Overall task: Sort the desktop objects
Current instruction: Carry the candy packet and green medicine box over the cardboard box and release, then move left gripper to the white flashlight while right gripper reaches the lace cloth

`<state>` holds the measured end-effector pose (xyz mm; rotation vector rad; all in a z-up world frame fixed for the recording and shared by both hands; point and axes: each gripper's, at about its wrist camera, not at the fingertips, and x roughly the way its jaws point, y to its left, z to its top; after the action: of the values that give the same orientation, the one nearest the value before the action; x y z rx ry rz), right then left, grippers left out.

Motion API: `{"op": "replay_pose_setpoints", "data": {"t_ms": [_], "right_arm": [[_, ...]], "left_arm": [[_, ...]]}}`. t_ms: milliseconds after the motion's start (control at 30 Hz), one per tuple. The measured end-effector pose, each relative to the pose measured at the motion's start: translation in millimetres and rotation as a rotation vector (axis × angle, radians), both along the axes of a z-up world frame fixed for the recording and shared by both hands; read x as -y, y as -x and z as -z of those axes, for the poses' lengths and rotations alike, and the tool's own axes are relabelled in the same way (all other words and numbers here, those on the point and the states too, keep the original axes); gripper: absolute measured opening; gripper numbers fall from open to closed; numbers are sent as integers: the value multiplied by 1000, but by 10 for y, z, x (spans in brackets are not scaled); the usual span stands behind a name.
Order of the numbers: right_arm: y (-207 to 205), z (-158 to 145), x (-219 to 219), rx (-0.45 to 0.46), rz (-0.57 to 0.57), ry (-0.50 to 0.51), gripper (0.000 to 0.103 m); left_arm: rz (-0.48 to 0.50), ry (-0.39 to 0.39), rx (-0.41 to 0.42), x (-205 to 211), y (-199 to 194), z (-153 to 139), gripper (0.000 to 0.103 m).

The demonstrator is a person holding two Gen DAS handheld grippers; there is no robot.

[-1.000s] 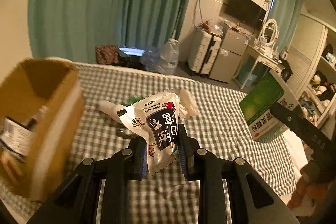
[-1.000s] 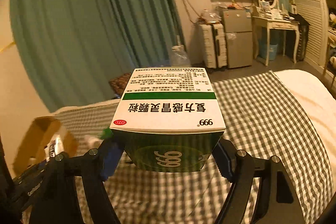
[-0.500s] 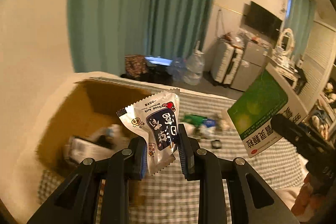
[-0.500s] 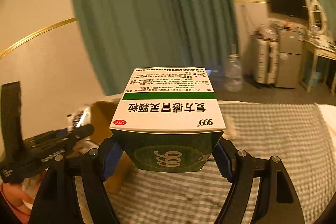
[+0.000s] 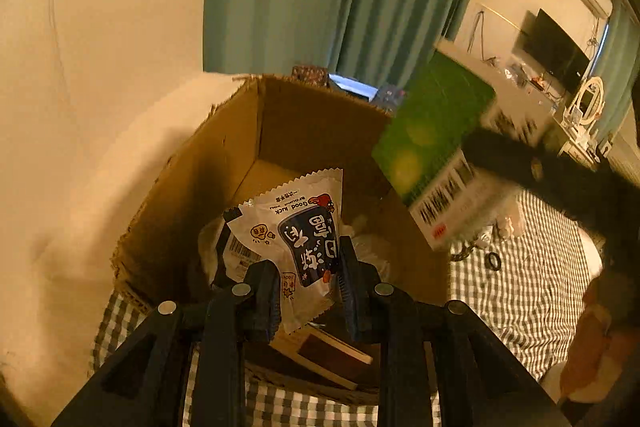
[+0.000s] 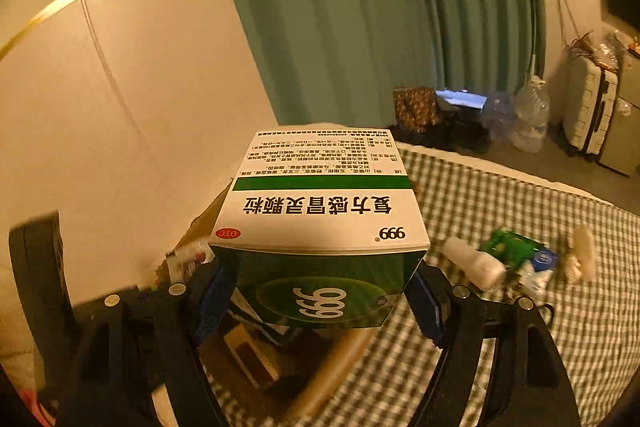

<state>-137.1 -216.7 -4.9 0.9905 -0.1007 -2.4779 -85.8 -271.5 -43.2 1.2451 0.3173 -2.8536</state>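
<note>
Currently, view by view:

Left wrist view:
- left tool: clamped on the snack packet, pinching its lower half; packet stands upright between the fingers.
- packet position: over the open cardboard box, above the box contents.
- box contents: labelled white packaging and a flat brown item near the front edge; rest too dark to tell.
- right tool: enters from the right, blurred, carrying the green-and-white medicine box above the box's right wall.
- checked cloth: carries the cardboard box; a small black ring lies on it right of the box.

Right wrist view:
- right tool: gripping the medicine box by its sides, white printed face up, "999" end toward the camera.
- box position: held in the air, partly over the cardboard box, whose edge shows behind and below it.
- left tool: lower left, packet corner just visible.
- cloth: a white tube, a green packet and a pale lump lie together, well apart from the cardboard box.
</note>
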Motion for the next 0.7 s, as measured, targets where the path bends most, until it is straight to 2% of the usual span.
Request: {"op": "replay_pose_setpoints", "data": {"t_ms": [33,67,100,167,267,400,567,700], "right_arm": [[67,19,44,7,-8,6,77],[106,37,67,16,-16,13,79],[165,51,111,28,-20,16,80],[210,38,144,19,-1,0,86],[154,-29,95,-34,39,-20,86],[-23,-118,-183,-41,78,15,86],[-404,-190,-910,-42,166,52,87],[-694,-245,-1584,-76,276,36,87]], "left_arm": [[0,7,-1,45,-17,38,29],[-2,20,-5,85,-41,70,47],[-5,31,-11,91,-51,89,73],[-18,43,-22,95,-77,99,97],[-19,65,-41,55,-133,82,99],[5,100,-42,-111,-235,36,99],[51,99,-45,-404,-323,-77,101],[55,83,-40,-689,-434,-197,102]]}}
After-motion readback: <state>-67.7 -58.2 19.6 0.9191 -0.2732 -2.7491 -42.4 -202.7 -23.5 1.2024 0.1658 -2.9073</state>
